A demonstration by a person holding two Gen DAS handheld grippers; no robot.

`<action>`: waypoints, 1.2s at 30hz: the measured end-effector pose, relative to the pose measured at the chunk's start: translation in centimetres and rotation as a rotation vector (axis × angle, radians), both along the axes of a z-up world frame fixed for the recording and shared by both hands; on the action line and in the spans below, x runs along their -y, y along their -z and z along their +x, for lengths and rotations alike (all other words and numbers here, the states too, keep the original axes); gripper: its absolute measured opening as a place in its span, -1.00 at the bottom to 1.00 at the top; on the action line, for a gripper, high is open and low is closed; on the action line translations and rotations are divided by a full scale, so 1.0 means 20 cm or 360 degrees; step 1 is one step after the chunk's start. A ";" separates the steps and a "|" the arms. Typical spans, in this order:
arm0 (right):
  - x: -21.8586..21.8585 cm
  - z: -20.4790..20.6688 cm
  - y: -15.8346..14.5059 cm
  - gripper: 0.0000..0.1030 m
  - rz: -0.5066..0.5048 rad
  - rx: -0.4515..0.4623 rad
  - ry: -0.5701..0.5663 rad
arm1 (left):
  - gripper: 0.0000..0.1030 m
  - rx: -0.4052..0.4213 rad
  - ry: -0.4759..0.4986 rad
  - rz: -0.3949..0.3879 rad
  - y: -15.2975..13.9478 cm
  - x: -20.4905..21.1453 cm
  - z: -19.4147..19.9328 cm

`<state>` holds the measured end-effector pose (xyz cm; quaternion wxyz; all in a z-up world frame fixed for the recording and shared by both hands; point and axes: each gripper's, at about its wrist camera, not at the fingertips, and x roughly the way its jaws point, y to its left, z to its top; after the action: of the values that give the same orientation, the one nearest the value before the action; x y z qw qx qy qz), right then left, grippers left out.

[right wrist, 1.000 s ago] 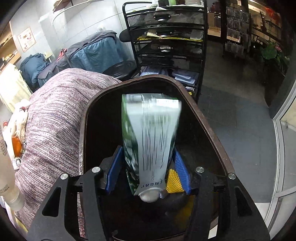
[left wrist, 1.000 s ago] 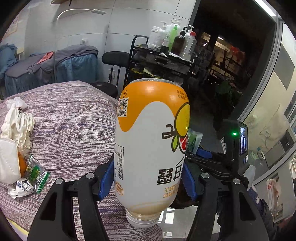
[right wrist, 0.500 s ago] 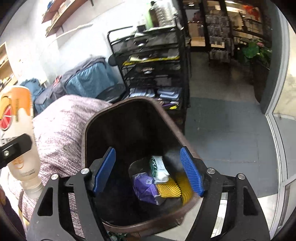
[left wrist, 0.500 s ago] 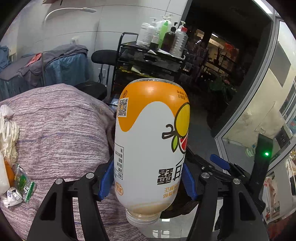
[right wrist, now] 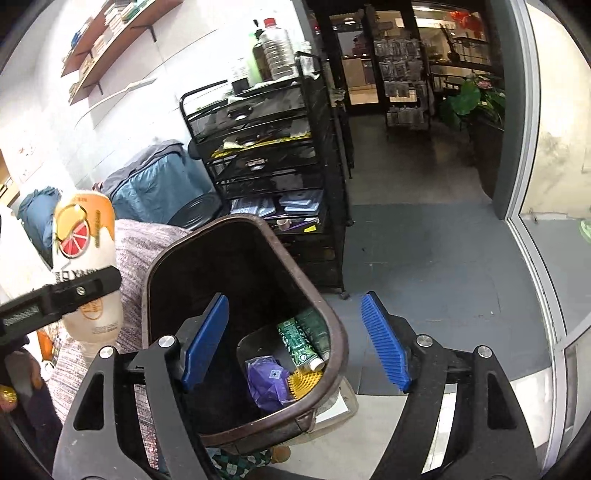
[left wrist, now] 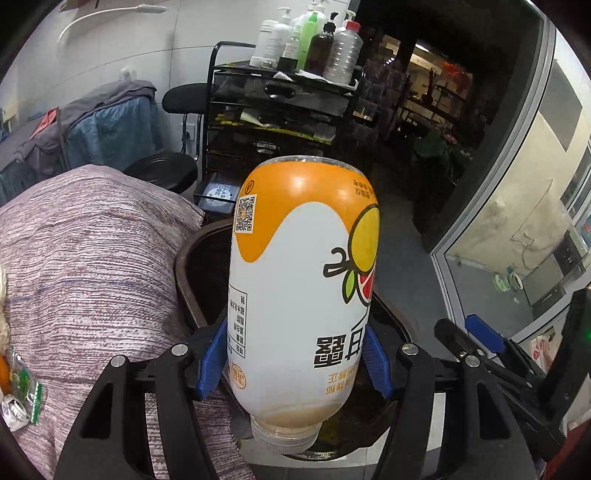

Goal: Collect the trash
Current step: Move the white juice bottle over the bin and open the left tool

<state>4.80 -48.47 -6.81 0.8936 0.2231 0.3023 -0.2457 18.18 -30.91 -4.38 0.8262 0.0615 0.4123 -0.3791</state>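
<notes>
Black mesh drawer cart (left wrist: pixel 280 122) against the white wall; bottles (left wrist: pixel 314 40) crowd its top; round black stool (left wrist: pixel 184 98) just left of it; blue-grey bags (left wrist: pixel 88 129) further left; purple woven cover (left wrist: pixel 85 266) on the bed; wall shelves (right wrist: pixel 110 40) up high; potted plant (right wrist: pixel 472 99) past the doorway.

A black wire cart (left wrist: pixel 280 110) stands against the white wall (left wrist: pixel 184 33), bottles (left wrist: pixel 314 40) on top; grey floor (right wrist: pixel 424 251) lies beside it.

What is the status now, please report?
Left gripper shut on bottle, cap down, above the bin. Right gripper open, empty. Green carton lies in the bin. Nothing blocks the drop.
</notes>
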 end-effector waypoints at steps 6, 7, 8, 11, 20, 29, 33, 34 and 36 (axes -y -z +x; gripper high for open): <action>0.02 -0.03 0.01 0.44 0.0008 -0.0004 0.0019 | 0.20 -0.0023 0.0018 0.0056 0.05 0.07 0.01; 0.03 -0.04 0.01 0.44 0.0012 -0.0003 0.0023 | 0.20 -0.0024 0.0021 0.0063 0.06 0.08 0.01; 0.03 -0.04 0.01 0.44 0.0013 -0.0003 0.0027 | 0.20 -0.0025 0.0024 0.0072 0.06 0.09 0.01; 0.04 -0.04 0.02 0.44 0.0017 0.0000 0.0046 | 0.21 -0.0026 0.0036 0.0091 0.08 0.11 0.01; 0.06 -0.07 0.02 0.56 0.0025 0.0003 0.0078 | 0.57 -0.0009 0.0057 0.0113 0.11 0.14 0.00; 0.05 -0.07 0.00 0.59 0.0008 0.0034 0.0078 | 0.75 0.0110 0.0011 0.0103 0.03 0.06 -0.05; 0.02 -0.06 -0.02 0.60 -0.0006 0.0060 0.0044 | 0.80 0.0165 -0.0028 0.0058 -0.04 -0.03 -0.09; 0.01 -0.05 -0.02 0.60 -0.0010 0.0064 0.0032 | 0.83 0.0181 -0.0035 0.0049 -0.05 -0.04 -0.10; -0.01 -0.04 -0.03 0.61 -0.0013 0.0072 0.0005 | 0.85 0.0218 -0.0059 0.0033 -0.09 -0.08 -0.12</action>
<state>4.05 -48.25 -6.23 0.9007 0.2253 0.2807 -0.2431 15.77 -29.22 -2.66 0.8585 0.0884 0.3599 -0.3544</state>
